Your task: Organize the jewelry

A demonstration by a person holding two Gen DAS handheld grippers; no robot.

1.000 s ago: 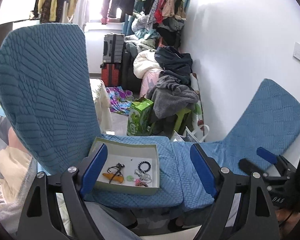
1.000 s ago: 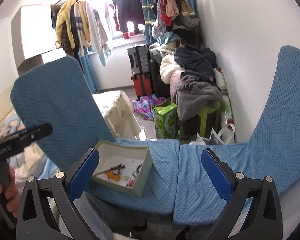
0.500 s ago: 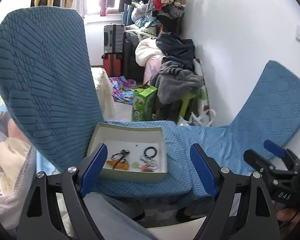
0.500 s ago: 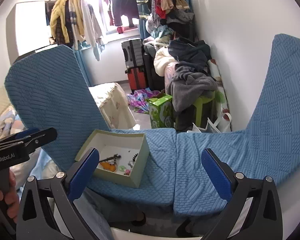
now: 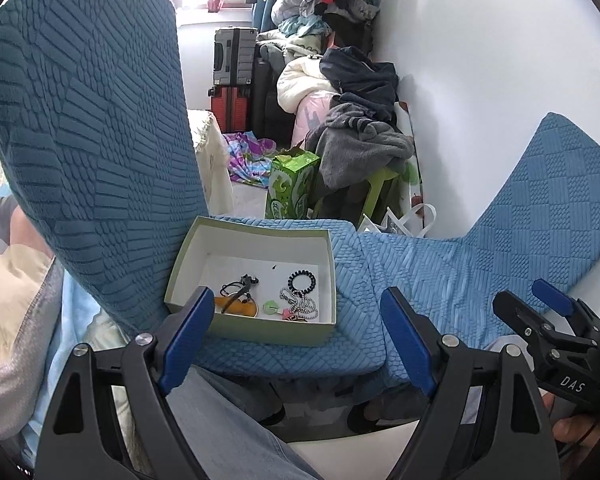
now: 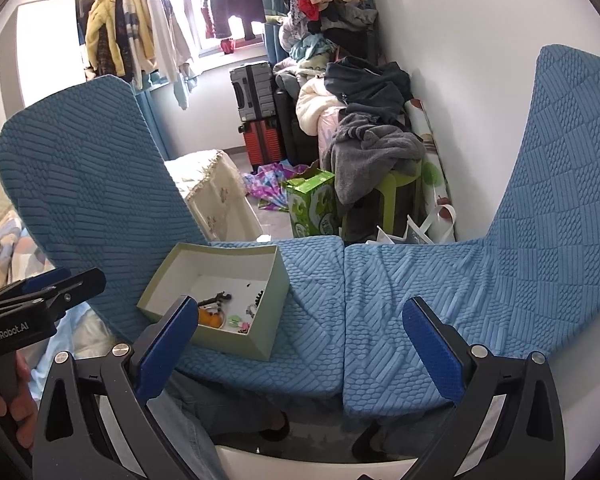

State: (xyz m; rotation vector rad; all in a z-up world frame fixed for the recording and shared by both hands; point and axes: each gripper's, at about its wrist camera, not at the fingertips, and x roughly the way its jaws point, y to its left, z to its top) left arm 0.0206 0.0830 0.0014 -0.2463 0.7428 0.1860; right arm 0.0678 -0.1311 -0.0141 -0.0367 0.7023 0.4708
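Observation:
A pale green open box (image 5: 256, 330) stands on the left blue seat cushion (image 5: 260, 356); it also shows in the right wrist view (image 6: 268, 320). Inside lie a black beaded bracelet (image 5: 301, 280), a silver ball chain (image 5: 300, 303), an orange pendant with a black cord (image 5: 238, 307) and a small green piece (image 5: 269, 307). My left gripper (image 5: 296, 336) is open and empty, just in front of the box. My right gripper (image 6: 300, 344) is open and empty, over the two seats, right of the box.
Two blue chair backs rise at left (image 5: 84, 140) and right (image 5: 548, 216). The right seat cushion (image 6: 412, 312) is bare. Beyond stand a green carton (image 5: 292, 192), a clothes pile (image 5: 360, 120), suitcases (image 5: 234, 80) and the white wall (image 5: 480, 60).
Both grippers have moved forward and down toward the box, which now looks larger and nearer. Both stay open and empty.

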